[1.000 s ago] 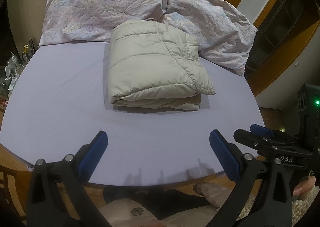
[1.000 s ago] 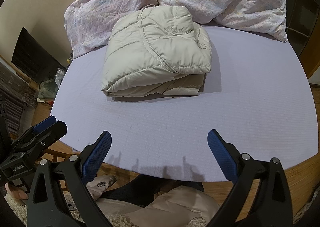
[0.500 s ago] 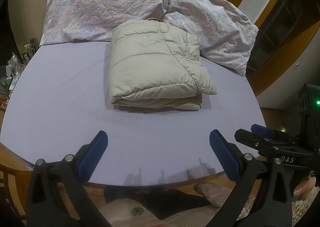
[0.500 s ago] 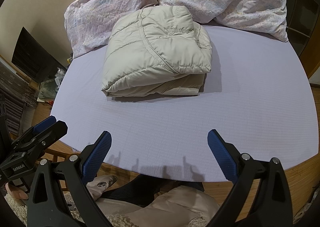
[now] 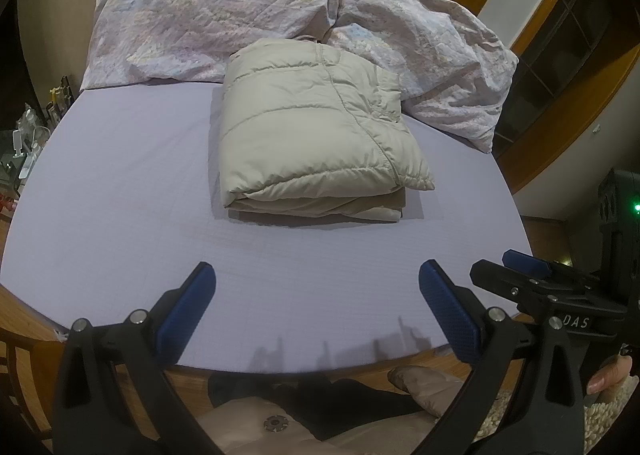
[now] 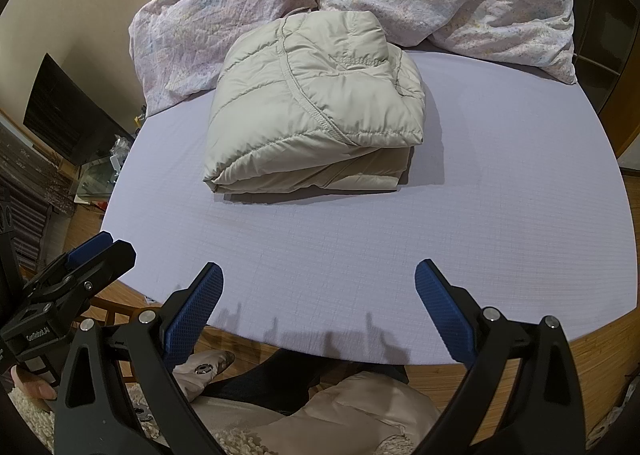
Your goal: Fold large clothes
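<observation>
A beige puffer jacket lies folded into a thick square bundle on the lilac bed sheet; it also shows in the right wrist view. My left gripper is open and empty, held back over the bed's near edge, well short of the jacket. My right gripper is open and empty at the same near edge. Each gripper shows at the side of the other's view: the right gripper and the left gripper.
A crumpled floral duvet lies along the head of the bed, touching the jacket's far side. A dark screen and a cluttered side table stand left of the bed. Wooden frames are at the right.
Almost nothing: both grippers stay open and still at the bed's near edge. The jacket has not moved.
</observation>
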Demonstrator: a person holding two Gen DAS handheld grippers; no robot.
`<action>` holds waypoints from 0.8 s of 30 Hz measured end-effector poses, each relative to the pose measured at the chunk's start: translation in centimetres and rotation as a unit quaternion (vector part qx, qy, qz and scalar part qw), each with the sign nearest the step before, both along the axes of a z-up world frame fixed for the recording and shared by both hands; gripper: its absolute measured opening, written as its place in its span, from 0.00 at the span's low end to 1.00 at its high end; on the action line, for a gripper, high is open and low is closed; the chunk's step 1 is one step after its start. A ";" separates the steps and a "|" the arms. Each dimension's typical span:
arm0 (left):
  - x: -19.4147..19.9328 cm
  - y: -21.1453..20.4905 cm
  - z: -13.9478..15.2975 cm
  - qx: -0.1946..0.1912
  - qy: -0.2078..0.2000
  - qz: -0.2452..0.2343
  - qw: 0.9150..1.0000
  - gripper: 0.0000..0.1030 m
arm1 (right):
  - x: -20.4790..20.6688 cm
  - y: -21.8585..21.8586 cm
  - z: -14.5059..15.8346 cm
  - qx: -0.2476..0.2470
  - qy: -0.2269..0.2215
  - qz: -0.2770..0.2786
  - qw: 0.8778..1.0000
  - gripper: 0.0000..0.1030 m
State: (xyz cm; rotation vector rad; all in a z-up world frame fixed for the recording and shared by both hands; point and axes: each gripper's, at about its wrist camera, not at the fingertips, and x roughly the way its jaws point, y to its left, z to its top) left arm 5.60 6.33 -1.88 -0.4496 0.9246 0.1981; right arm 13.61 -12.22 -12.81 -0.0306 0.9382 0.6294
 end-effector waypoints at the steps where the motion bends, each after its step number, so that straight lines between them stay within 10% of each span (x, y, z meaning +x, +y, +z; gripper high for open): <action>1: -0.2 0.2 -0.1 0.000 0.000 0.000 1.000 0.98 | 0.0 -0.1 0.0 0.000 0.000 0.000 1.000 0.96; 24: -0.4 0.1 0.0 0.003 -0.001 0.001 1.000 0.98 | 0.0 -0.1 0.0 0.000 0.000 0.001 1.000 0.96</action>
